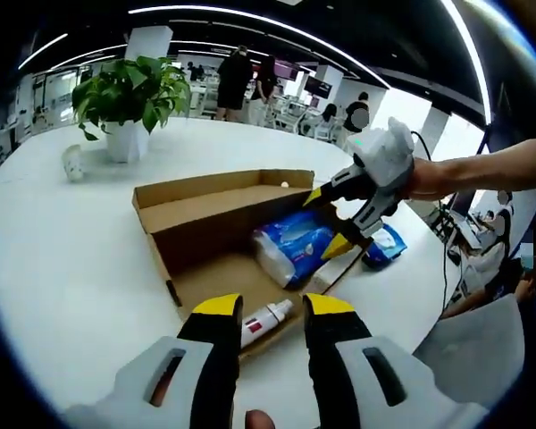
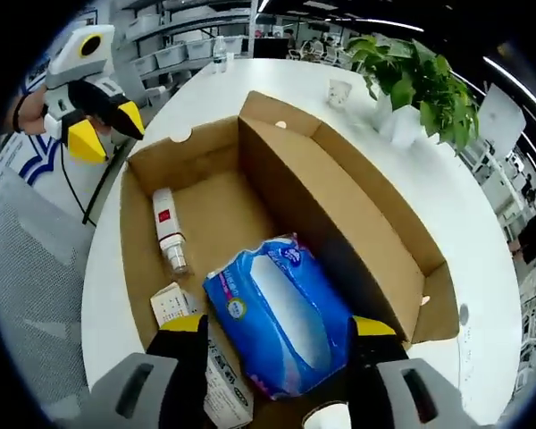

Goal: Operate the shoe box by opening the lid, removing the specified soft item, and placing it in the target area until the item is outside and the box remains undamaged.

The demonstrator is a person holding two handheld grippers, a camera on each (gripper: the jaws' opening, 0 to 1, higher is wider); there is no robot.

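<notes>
The cardboard shoe box lies open on the white table, its lid folded back. Inside it are a soft blue-and-white pack, a white tube with a red label and a small white carton. My right gripper is open and reaches into the box, one jaw on each side of the blue pack. My left gripper is open, held just outside the box's near edge above the tube's end, with nothing between its jaws.
A second blue pack lies on the table beside the box. A potted plant and a small cup stand farther off. A grey chair is at the table's edge, with people in the background.
</notes>
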